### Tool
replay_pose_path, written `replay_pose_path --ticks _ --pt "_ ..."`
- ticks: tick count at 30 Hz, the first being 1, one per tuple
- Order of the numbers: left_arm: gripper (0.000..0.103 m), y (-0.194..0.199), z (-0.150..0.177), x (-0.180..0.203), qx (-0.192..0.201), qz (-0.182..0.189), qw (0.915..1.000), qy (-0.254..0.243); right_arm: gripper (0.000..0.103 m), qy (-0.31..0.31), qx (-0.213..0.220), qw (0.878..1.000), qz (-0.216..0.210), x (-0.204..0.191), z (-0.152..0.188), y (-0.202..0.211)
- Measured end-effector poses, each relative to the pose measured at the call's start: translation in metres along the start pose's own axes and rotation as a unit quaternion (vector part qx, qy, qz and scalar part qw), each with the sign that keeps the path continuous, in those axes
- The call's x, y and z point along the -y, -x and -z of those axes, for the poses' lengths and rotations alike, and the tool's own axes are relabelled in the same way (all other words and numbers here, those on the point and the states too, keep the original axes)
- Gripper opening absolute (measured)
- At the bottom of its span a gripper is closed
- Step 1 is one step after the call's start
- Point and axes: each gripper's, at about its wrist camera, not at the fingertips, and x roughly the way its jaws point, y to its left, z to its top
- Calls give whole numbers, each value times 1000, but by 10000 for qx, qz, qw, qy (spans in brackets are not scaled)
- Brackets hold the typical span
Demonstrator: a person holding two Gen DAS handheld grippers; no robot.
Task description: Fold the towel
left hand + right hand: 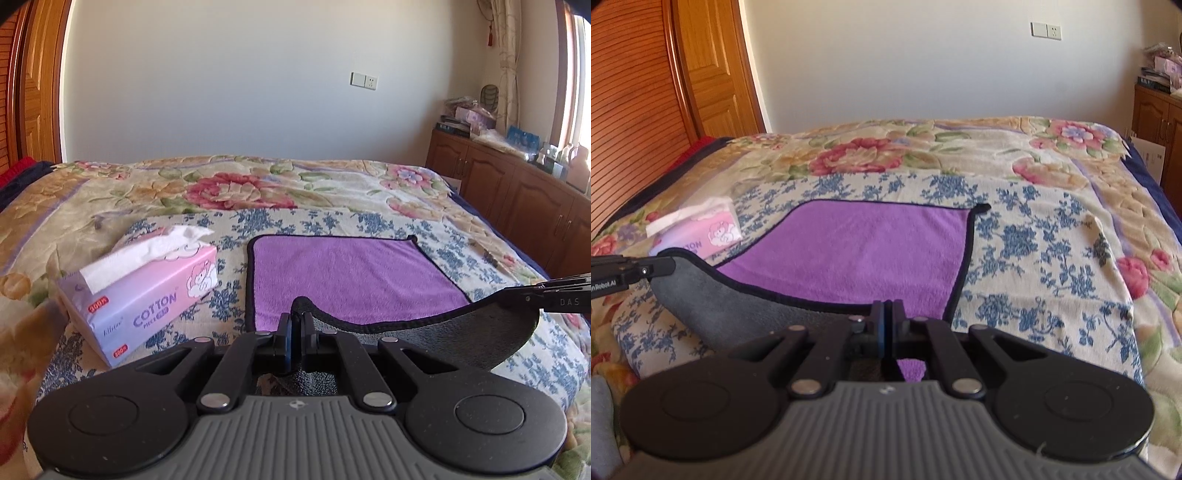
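Towel (347,273), purple with a dark hem, lies on the bed (258,192) over a blue-flowered cloth (369,221). From the left wrist camera I see my left hand-held gripper (295,325) pinched tight on the near hem, lifting it so the grey underside shows. Right hand-held gripper (546,291) comes in from the right edge, clamped on the same raised edge. Tissue box (147,295) sits just left of the towel, apart from it. Wooden cabinet (517,199) stands at the right.

From the right wrist camera, my right hand-held gripper (888,321) is closed on the towel (857,251) at its near right corner. Left hand-held gripper (646,271) grips the lifted grey flap at the left. Tissue box (705,229) lies beyond it. Far edge of the towel rests flat on the bed (923,147).
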Motion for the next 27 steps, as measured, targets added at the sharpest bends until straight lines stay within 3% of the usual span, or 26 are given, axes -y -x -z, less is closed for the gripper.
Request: replay_pose_path --ticks 27 --pt "5 -17 -33 -2 311 -98 9995 -19 4 470 479 9977 53 4 -36 -15"
